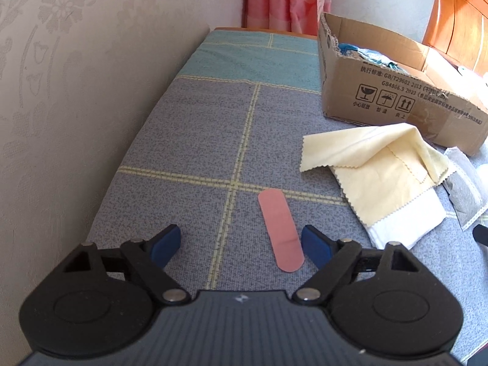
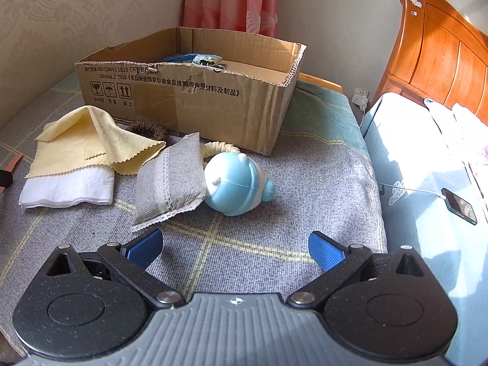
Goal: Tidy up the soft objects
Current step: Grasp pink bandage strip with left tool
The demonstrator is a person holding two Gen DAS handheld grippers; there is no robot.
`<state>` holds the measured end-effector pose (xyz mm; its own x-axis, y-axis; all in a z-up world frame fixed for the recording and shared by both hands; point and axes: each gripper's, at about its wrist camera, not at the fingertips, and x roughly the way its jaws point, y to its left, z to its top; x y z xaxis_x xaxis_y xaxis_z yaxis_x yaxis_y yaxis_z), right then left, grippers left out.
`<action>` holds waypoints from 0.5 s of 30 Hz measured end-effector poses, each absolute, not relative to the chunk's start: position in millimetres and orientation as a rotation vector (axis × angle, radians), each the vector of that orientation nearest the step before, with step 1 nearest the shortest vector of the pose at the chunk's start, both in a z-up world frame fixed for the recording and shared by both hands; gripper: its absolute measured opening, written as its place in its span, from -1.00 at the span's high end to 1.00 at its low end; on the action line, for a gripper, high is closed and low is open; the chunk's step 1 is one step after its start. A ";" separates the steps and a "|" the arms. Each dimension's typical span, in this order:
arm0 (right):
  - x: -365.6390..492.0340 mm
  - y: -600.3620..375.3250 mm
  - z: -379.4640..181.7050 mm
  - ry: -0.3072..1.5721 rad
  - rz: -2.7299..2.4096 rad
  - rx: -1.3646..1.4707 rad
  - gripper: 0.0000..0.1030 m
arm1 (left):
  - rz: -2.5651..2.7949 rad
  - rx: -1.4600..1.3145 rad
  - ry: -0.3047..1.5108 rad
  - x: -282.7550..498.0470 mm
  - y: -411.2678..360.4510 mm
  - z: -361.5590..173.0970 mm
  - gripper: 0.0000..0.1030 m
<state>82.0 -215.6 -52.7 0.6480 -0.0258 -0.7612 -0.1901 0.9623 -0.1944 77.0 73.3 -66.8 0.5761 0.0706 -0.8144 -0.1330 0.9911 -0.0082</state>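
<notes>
Left gripper (image 1: pixel 241 244) spread around pink bandage (image 1: pixel 281 229); right gripper (image 2: pixel 235 245) spread, facing grey pouch (image 2: pixel 169 180).

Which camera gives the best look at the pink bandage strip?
The left wrist view: the pink bandage strip lies whole on the blanket beside one finger. The right wrist view catches only its end at the left edge.

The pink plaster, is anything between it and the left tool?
No. The pink plaster lies flat on the checked cloth, already between the open fingers of the left tool, close to one finger. Nothing covers it; the yellow cloth lies off to the side.
</notes>
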 end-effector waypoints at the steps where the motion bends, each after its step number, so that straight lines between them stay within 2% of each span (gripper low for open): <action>1: 81.2 -215.7 -54.8 0.858 0.096 -0.263 -1.00 | 0.105 -0.069 0.944 76.6 70.1 -65.1 -0.31; 3: 80.2 -216.5 -55.6 0.856 0.107 -0.250 -1.00 | 0.080 -0.057 0.939 77.1 62.7 -62.0 0.14; 5: 80.6 -218.0 -56.1 0.858 0.109 -0.233 -1.00 | 0.042 -0.042 0.934 77.7 55.8 -60.7 0.35; 13: 80.4 -220.5 -57.7 0.850 0.118 -0.209 -1.00 | -0.049 0.009 0.909 89.3 40.7 -63.2 0.38; 15: 80.2 -220.8 -57.8 0.848 0.120 -0.208 -1.00 | -0.055 0.011 0.909 90.0 40.3 -63.1 0.51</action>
